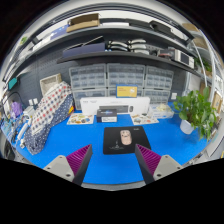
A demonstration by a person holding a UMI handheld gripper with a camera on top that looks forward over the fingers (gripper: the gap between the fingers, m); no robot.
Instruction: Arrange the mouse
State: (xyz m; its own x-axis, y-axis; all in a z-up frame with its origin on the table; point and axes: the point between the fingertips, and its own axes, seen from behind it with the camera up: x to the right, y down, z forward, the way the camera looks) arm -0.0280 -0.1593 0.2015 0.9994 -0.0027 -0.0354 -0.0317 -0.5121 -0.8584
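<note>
Mouse (125,137) on black mat (112,146) — fingers (80,159) apart, plant (196,110) aside.

Bright, even light — strong fisheye edge bending.

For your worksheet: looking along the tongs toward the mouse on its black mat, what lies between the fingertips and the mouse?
The gripper view shows only bare blue table and the black mat's near edge between the open tongs and the mouse.
</note>
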